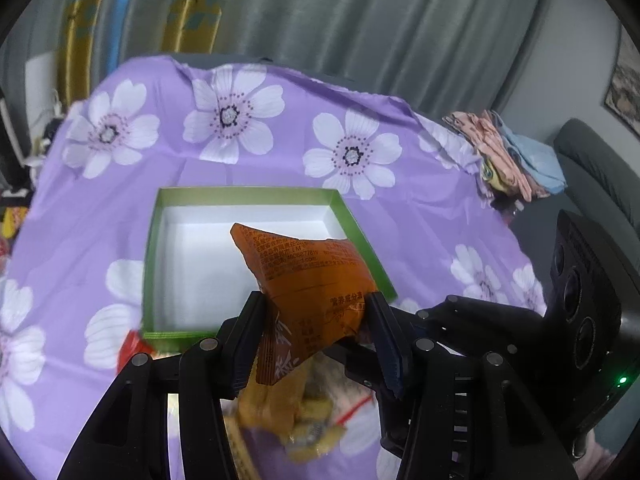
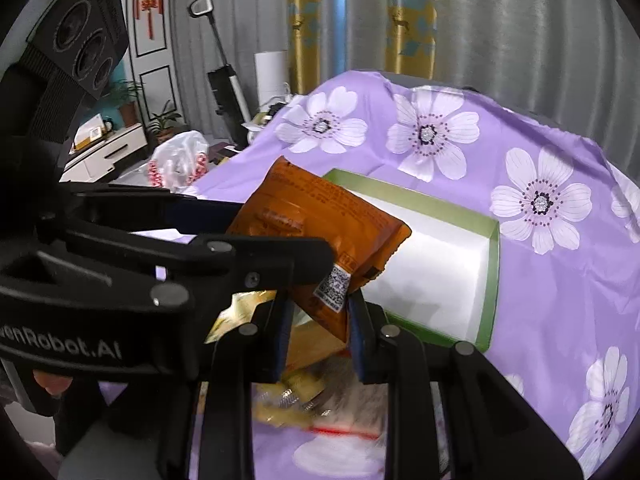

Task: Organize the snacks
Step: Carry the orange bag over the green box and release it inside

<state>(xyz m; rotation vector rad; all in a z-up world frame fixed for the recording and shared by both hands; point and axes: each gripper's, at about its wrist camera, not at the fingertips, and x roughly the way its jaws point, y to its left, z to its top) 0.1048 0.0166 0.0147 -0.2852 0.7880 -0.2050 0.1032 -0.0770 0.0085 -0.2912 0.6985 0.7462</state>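
Snacks are showing up in two places: an orange packet is hanging in the air in front of the green box, and a loose heap of yellow wrappers is lying on the purple flowered cloth below our tools. We are gripping the orange packet with both tools at once: the left tool is clenching its lower half between the two black fingers, and the right tool is clamping the corner that carries the printed code label. From the left wrist view the packet is covering the near right part of the box's white floor, so we cannot be seeing what, if anything, is lying there; the rest of the floor is looking bare. The heap of wrappers is blurring badly in both views, and the fingers and their linkages are cutting across it, so we are not making out how many pieces are in it or what the red streak running through it is. A red scrap is peeking out at the box's near left corner, mostly hidden behind the left tool's frame. Folded clothes are sitting at the far right edge of the cloth, partly cut off by the drop of the fabric.
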